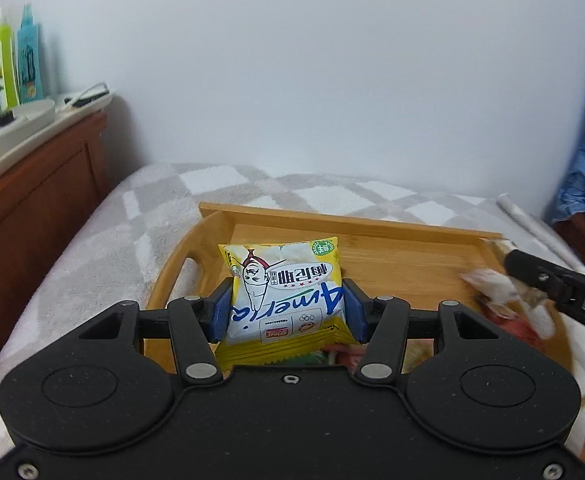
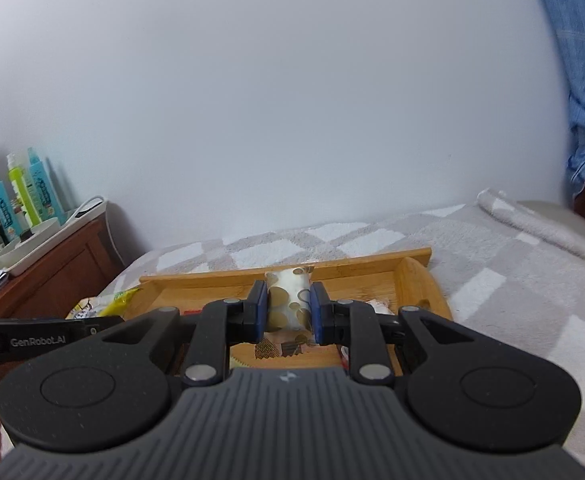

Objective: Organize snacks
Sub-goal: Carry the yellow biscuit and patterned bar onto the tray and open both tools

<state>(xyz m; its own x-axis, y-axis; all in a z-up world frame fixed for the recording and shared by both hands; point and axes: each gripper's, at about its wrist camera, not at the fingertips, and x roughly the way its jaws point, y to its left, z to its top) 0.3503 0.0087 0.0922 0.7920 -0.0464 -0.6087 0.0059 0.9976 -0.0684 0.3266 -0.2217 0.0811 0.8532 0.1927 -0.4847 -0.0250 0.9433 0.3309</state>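
My left gripper (image 1: 286, 304) is shut on a yellow and white snack packet (image 1: 282, 280) and holds it above the left part of a wooden tray (image 1: 392, 256). My right gripper (image 2: 288, 306) is shut on a white snack packet with brown dots (image 2: 288, 300), held over the same tray (image 2: 416, 280). In the left wrist view the right gripper (image 1: 492, 284) comes in from the right, blurred, with its packet (image 1: 488, 284). In the right wrist view the yellow packet (image 2: 104, 304) shows at the left. More wrapped snacks (image 1: 508, 324) lie in the tray near me.
The tray sits on a grey and white checked blanket (image 1: 112, 248). A brown wooden cabinet (image 1: 32, 204) stands to the left, with a white tray (image 1: 32, 136) and blue and green bottles (image 1: 10, 60) on it. A blue cloth (image 2: 580, 80) hangs at the right.
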